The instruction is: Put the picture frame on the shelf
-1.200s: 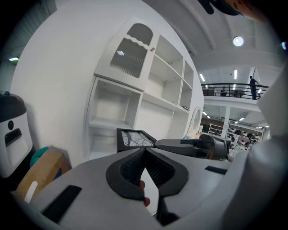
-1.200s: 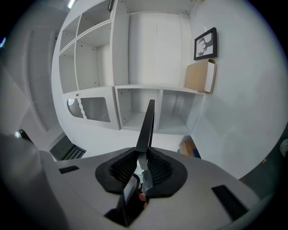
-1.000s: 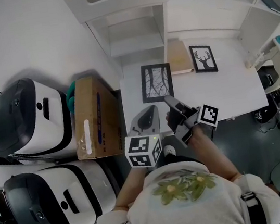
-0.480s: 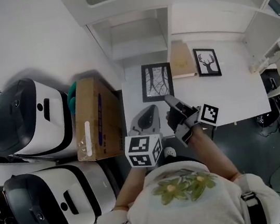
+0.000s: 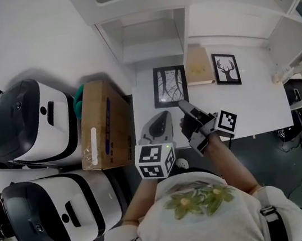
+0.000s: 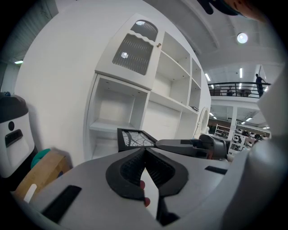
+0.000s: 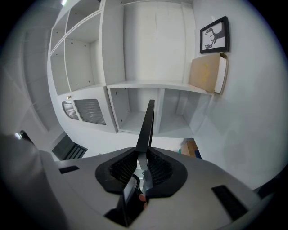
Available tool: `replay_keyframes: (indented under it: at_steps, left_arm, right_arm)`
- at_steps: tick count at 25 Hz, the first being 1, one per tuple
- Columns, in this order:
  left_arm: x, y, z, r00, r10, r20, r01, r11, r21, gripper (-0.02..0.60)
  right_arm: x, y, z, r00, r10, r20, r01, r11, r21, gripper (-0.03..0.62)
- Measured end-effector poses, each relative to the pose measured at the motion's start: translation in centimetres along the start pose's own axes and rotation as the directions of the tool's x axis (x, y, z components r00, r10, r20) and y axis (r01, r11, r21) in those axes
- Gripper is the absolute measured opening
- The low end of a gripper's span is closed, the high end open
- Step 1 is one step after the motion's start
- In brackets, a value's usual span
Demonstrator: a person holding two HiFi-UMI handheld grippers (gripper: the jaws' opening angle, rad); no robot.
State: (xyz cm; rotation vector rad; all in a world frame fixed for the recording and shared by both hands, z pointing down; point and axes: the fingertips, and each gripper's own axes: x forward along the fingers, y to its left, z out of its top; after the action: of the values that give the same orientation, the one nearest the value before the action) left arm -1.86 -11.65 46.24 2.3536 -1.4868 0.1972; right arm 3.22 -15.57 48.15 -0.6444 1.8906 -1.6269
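The grasp is made, the placing is not. The right tool point(image 5: 183, 105) is clenched on the picture frame point(image 5: 169, 86), the black one with the bare-branch print. In the right gripper view the frame stands edge-on between the pads, a thin dark strip rising from them. In the head view it shows face up over the far left part of the white desk point(image 5: 256, 100), just in front of the shelf point(image 5: 152, 37). I cannot tell whether it hangs free of the desk or rests on it.

The left tool point(image 5: 163, 118) is pressed together with nothing in it and hangs just beside the right one, near the desk's front edge. A deer picture point(image 5: 226, 69) and a tan board point(image 5: 198, 65) lie on the desk to the right of the held frame, apart from both tools.

No frame shows in the shelf compartments ahead, so I judge roughly the first half done. What is left is to carry the frame forward into a compartment, set it down there and let the right tool go
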Motion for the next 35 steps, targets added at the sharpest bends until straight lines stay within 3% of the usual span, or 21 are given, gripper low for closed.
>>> replay_keyframes:
  at_steps: [16,35]
  left_arm:
    - [1.1,-0.3,-0.5,0.999,-0.025,-0.03,0.025,1.0,0.006,0.028]
    - [5.5,2.6,3.3,0.997,-0.067,-0.024,0.067,0.997,0.022,0.028]
  right_arm:
    - [0.2,-0.3,0.3,1.0,-0.002,-0.004,0.002,1.0,0.007,0.087]
    - [4.2,0.0,4.1,1.0,-0.001,0.02,0.001,1.0,-0.003,0.087]
